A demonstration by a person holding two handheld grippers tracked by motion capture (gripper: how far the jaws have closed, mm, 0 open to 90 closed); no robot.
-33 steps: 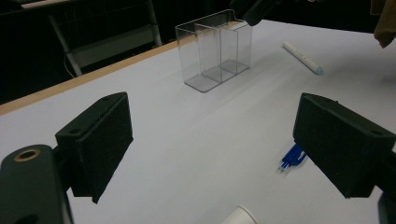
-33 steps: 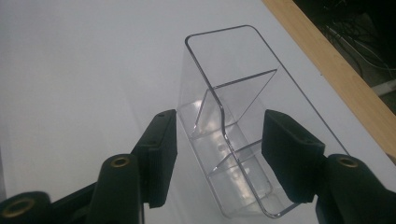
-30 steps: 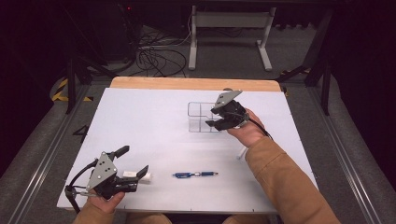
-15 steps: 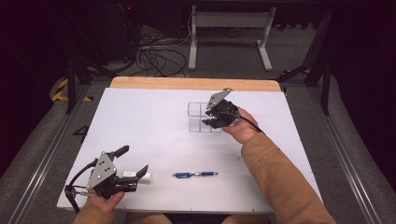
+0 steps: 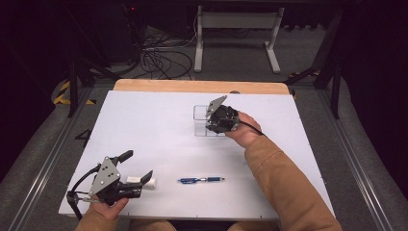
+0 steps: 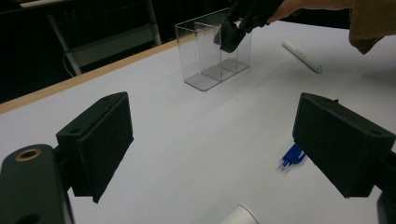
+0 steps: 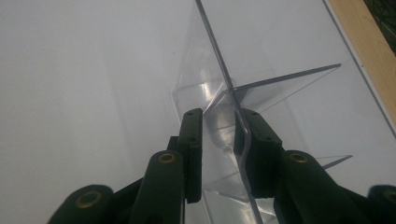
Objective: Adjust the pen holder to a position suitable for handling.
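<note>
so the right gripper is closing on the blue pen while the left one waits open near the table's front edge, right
Not the pen. The right gripper has been closing on a wall of the clear box, as the right gripper view shows. The pen lies untouched on the table. The left gripper does wait open near the front edge.

Dark room (grey floor (image 5: 337, 159), cables (image 5: 159, 60))

Clear, glossy plastic for the compartment box (image 5: 208, 121) at upper centre, with smooth, glinting walls. Matt white, smooth tabletop (image 5: 159, 130), edged in pale wood along the top. Matt black, foam-like pads on the left gripper (image 6: 219, 144). Shiny blue plastic for the pen (image 5: 201, 180).
</note>
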